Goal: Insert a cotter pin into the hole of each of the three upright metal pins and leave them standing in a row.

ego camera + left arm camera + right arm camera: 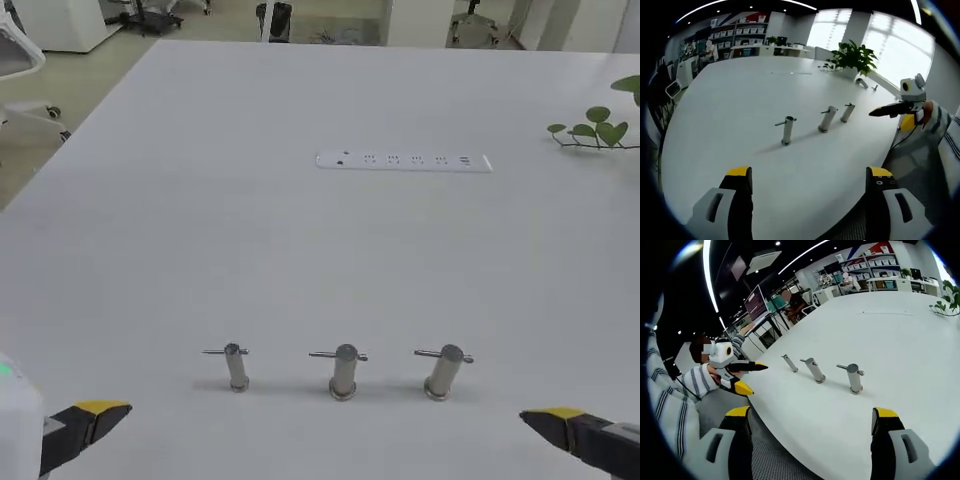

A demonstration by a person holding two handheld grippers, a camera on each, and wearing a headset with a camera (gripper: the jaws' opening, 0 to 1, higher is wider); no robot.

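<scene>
Head view: the three metal pins (343, 372) are set upright in a row on the table (300, 230), a cotter pin (336, 355) apparently passed through each; the left gripper (809, 172) and right gripper (811, 412) are held back, jaws wide apart and empty, so the row is not disturbed.

The plant (598, 126) runs off the right edge.

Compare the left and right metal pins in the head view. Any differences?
The left pin looks slimmer than the right pin. The left pin stands straight; the right pin leans slightly in this view. Both stand on the table with a cotter pin through the top.
</scene>
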